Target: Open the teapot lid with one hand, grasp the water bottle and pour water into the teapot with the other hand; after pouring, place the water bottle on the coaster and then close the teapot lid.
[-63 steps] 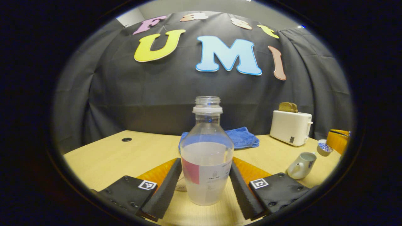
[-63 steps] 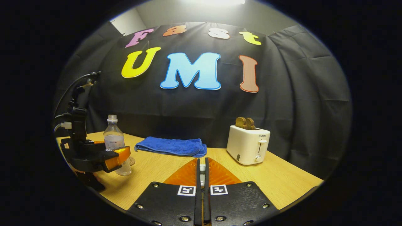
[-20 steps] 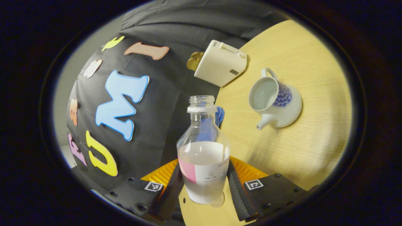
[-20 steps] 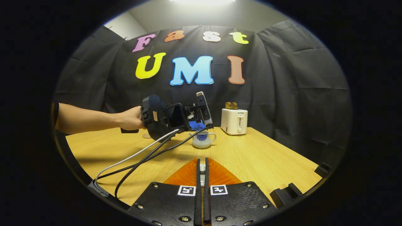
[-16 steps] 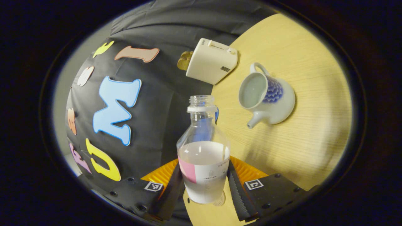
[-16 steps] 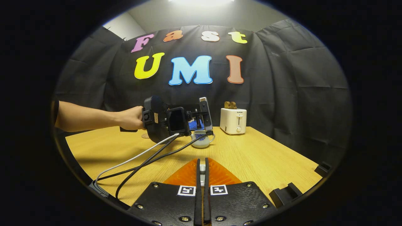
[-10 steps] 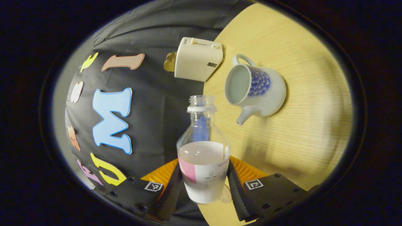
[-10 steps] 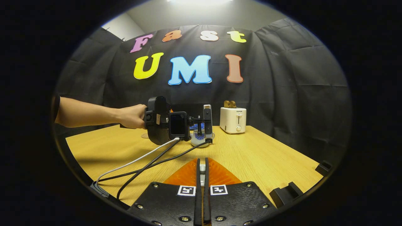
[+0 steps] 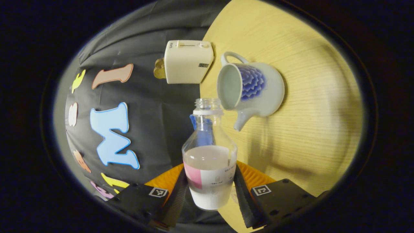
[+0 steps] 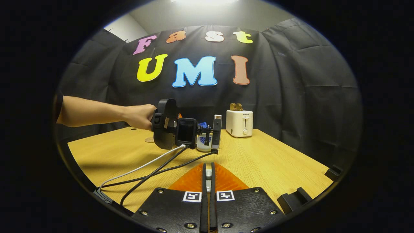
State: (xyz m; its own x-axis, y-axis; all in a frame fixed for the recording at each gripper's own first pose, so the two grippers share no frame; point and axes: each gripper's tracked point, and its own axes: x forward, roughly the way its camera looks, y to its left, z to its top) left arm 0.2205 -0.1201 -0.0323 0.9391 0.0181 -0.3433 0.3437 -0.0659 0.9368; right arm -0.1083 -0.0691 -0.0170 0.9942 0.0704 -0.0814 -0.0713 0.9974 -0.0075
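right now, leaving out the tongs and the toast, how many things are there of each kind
water bottle: 1
teapot: 1
toaster: 1
coaster: 1
blue cloth: 1
total: 5

Bare desk (image 10: 275,161) lies open to the right of the teapot (image 9: 255,89). The toaster (image 9: 187,66) stands just behind the teapot; cables (image 10: 152,168) trail across the near left desk.
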